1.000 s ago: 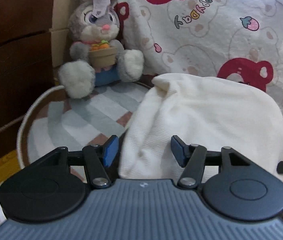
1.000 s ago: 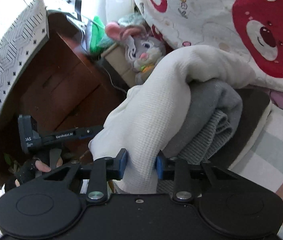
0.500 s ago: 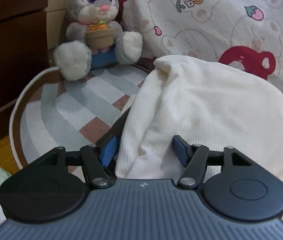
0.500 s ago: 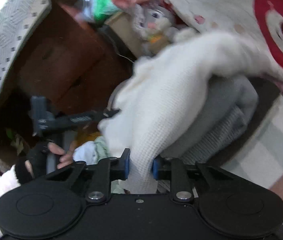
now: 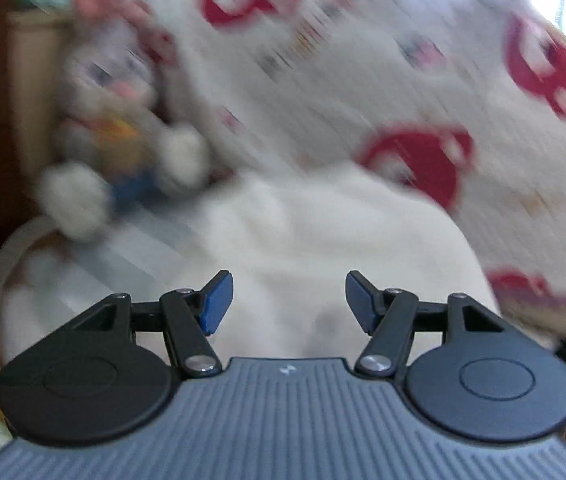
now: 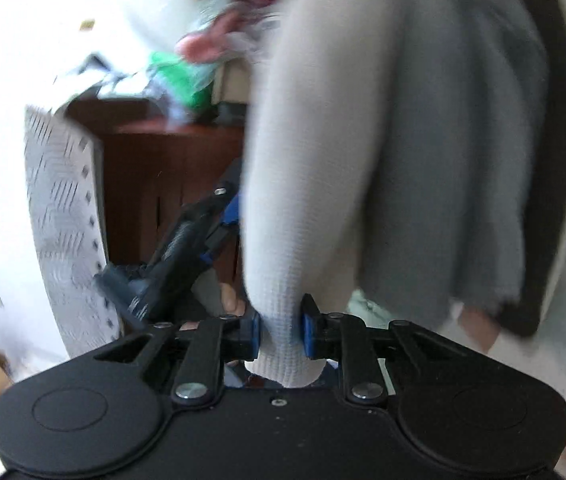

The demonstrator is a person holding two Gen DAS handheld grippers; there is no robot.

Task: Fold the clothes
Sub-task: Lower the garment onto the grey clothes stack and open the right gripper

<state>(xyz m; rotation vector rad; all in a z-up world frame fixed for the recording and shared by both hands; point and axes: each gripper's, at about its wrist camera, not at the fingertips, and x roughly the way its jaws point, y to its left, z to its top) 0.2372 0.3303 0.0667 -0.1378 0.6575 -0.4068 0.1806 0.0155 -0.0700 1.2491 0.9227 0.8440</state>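
A cream waffle-knit garment (image 5: 347, 248) lies bunched in front of my left gripper (image 5: 287, 300), whose blue pads stand wide apart with the cloth between them but not pinched. In the right wrist view my right gripper (image 6: 281, 334) is shut on a fold of the same cream garment (image 6: 315, 168), which hangs stretched upward from the pads. A grey knit garment (image 6: 455, 160) hangs beside it on the right. The left gripper (image 6: 219, 216) shows at centre left, just beside the cream cloth. Both views are motion-blurred.
A grey plush rabbit (image 5: 123, 136) sits at the left on a striped round rug (image 5: 95, 264). A white blanket with red bears (image 5: 423, 80) fills the back. Dark wooden furniture (image 6: 171, 184) and a patterned white board (image 6: 67, 216) stand left of the right gripper.
The right gripper has swung and lifted the cream garment, which now hangs stretched. The left gripper tilted upward and stays open. Both views became blurred by fast motion.
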